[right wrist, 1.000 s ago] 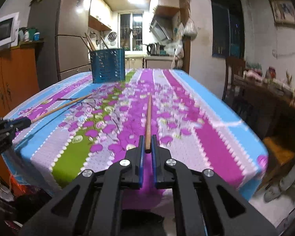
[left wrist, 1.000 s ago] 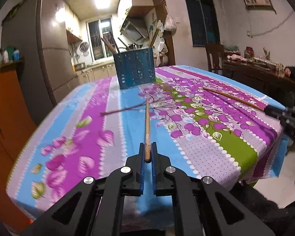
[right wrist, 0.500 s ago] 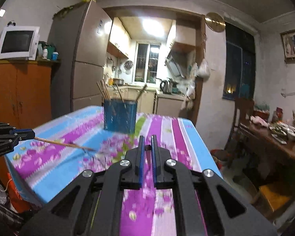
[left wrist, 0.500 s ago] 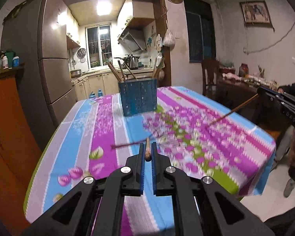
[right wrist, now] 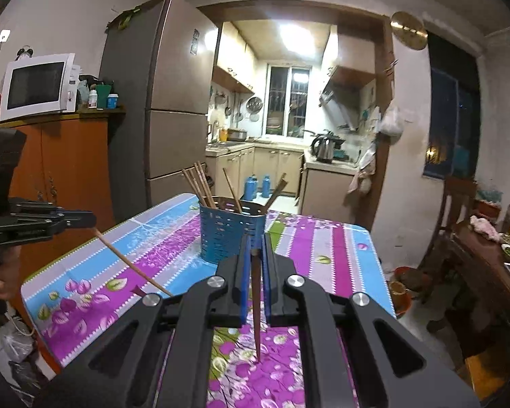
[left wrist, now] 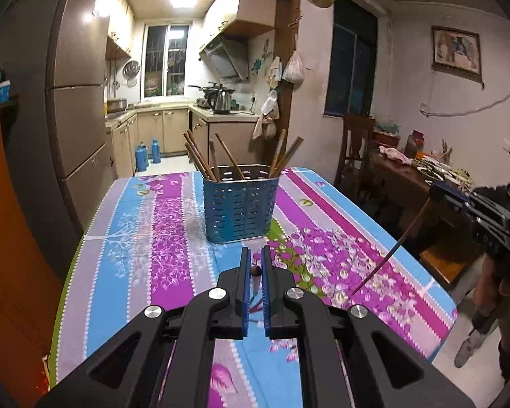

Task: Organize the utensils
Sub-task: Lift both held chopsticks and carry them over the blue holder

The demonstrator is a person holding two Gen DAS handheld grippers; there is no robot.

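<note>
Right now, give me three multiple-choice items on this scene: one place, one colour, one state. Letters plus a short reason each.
1. Where does the utensil holder stand?
A. on the floral tablecloth
B. on the kitchen counter
C. on the wooden cabinet

2. What colour is the holder?
A. red
B. blue
C. white

3. What is the right tool doing?
A. open and empty
B. shut on a spoon
C. shut on a chopstick that points down

Answers: 1 A, its base sits on the cloth, ahead of both tools. 2 B, the perforated walls are blue in both views. 3 C, a brown stick is pinched between the blue pads and its thin tip hangs over the cloth.
</note>
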